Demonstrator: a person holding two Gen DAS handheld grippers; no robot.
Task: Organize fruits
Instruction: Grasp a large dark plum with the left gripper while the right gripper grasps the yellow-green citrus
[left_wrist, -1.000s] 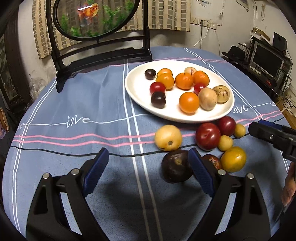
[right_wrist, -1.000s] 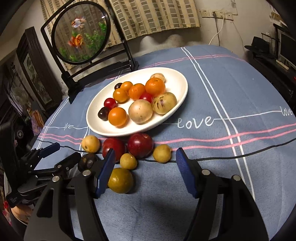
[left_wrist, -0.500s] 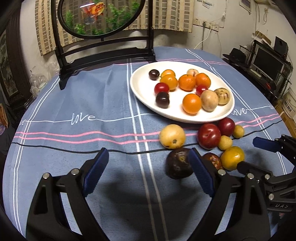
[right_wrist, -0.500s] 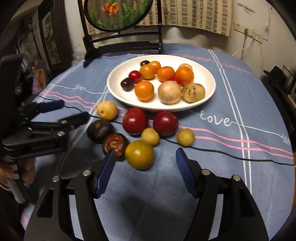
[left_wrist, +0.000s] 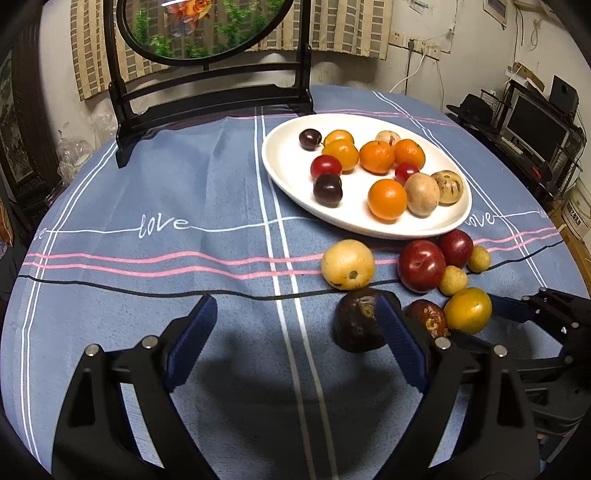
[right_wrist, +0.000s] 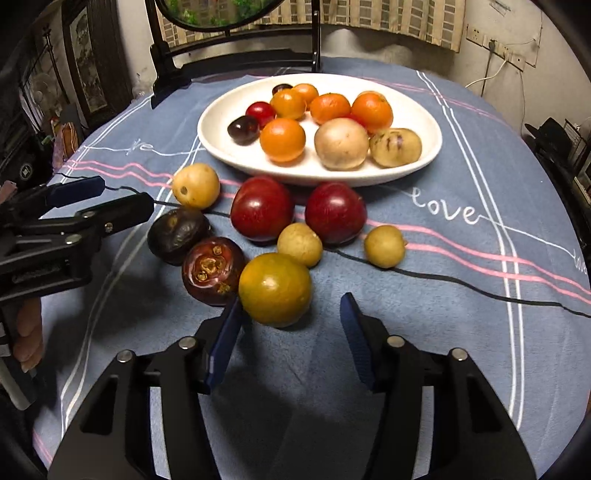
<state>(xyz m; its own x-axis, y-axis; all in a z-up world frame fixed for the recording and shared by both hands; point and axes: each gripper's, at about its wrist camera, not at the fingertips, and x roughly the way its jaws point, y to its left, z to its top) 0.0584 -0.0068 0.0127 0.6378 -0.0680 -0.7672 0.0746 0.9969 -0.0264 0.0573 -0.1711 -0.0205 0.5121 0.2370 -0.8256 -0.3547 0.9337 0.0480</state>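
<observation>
A white oval plate (left_wrist: 291, 173) (right_wrist: 430, 127) holds several oranges, plums and pale fruits. In front of it on the blue cloth lie a yellow-green orange (right_wrist: 275, 290) (left_wrist: 467, 310), two red plums (right_wrist: 262, 208), two dark mangosteens (right_wrist: 212, 271) (left_wrist: 356, 325), a pale yellow fruit (left_wrist: 347, 264) and two small longans (right_wrist: 384, 245). My right gripper (right_wrist: 291, 332) is open, its fingers just short of the yellow-green orange. My left gripper (left_wrist: 295, 343) is open and empty, its right finger beside a dark mangosteen.
A black wooden stand with a round fish picture (left_wrist: 207, 29) rises at the table's far edge. The round table's edge curves close on both sides. Shelves with monitors (left_wrist: 535, 125) stand to the right. The left gripper (right_wrist: 74, 218) shows at left in the right wrist view.
My right gripper has swung round and come down close behind the yellow-green orange. My left gripper has edged forward slightly. No fruit has moved.
</observation>
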